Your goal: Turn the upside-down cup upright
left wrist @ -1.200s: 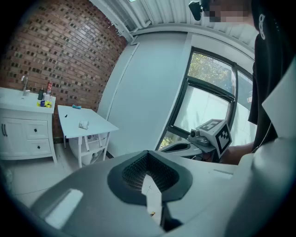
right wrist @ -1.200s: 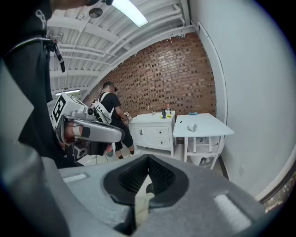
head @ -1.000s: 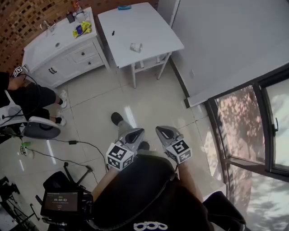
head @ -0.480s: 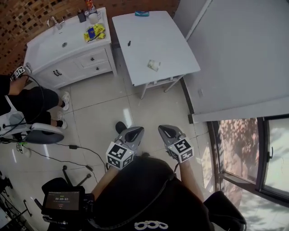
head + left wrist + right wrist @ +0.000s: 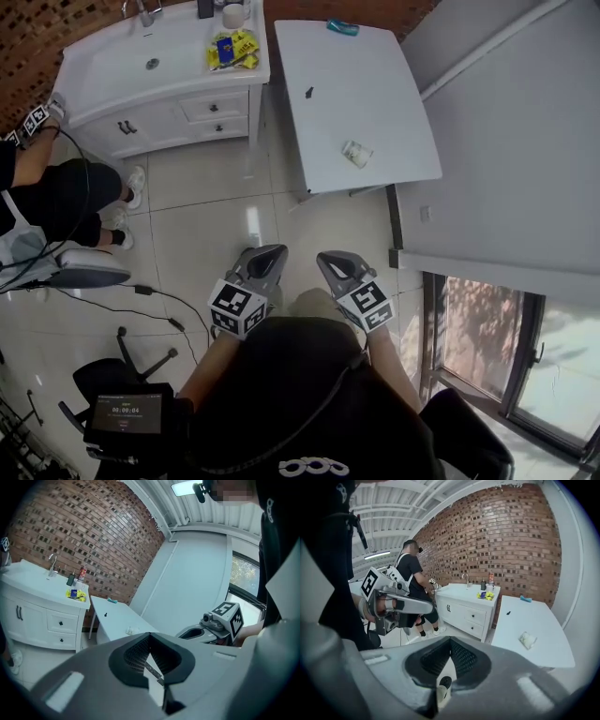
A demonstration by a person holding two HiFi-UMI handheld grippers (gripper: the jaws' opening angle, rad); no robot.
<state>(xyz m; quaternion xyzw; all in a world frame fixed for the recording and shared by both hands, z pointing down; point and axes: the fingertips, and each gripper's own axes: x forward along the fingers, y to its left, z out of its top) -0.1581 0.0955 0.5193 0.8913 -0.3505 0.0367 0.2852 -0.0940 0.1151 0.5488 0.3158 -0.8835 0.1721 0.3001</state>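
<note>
A small pale cup sits on the white table, near the table's near right corner. It is too small to tell how it stands. It also shows in the left gripper view as the cup and in the right gripper view as the cup. Both grippers are held close in front of the person's body over the tiled floor, well short of the table. The left gripper has its jaws together with nothing between them. The right gripper is likewise shut and empty.
A white sink cabinet with yellow packets stands left of the table. On the table lie a blue item and a small dark item. A person in black stands at the left by a stool. A cable crosses the floor. A grey wall stands to the right.
The table, cup and cabinet have come nearer in the head view as the person walks toward them. Both grippers stay shut and side by side before the body.
</note>
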